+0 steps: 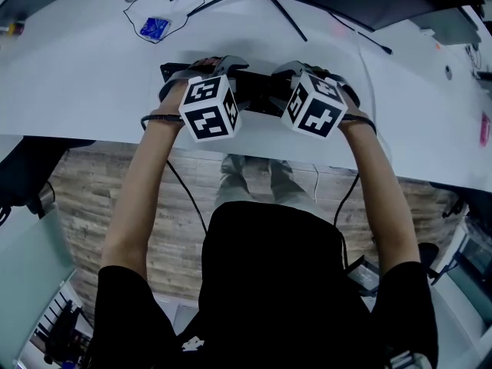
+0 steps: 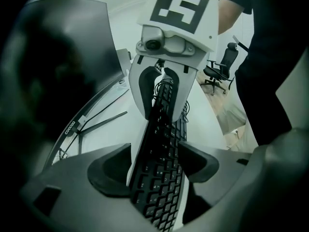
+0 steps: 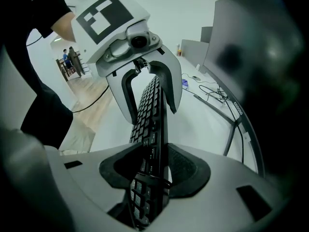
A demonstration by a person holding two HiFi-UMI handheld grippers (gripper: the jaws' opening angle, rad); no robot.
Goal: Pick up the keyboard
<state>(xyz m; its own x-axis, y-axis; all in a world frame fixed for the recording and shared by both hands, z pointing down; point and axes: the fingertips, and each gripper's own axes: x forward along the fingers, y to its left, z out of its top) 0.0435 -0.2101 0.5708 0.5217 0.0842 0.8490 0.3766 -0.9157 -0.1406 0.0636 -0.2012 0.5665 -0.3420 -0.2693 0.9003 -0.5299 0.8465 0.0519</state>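
Already we have the left tongs (image 2: 154, 166) and the right tongs (image 3: 154, 170) clamped on opposite ends of the black keyboard (image 1: 259, 92), tipped on edge over the desk (image 1: 77, 75); only raising it clear seems left.

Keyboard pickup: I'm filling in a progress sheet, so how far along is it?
Done: the left tool and right tool each have one end of the keyboard between their jaws, apparently clamped. In hand: it seems tipped up on edge over the desk. Left: raising it clear; whether it has already left the desk surface I cannot tell.
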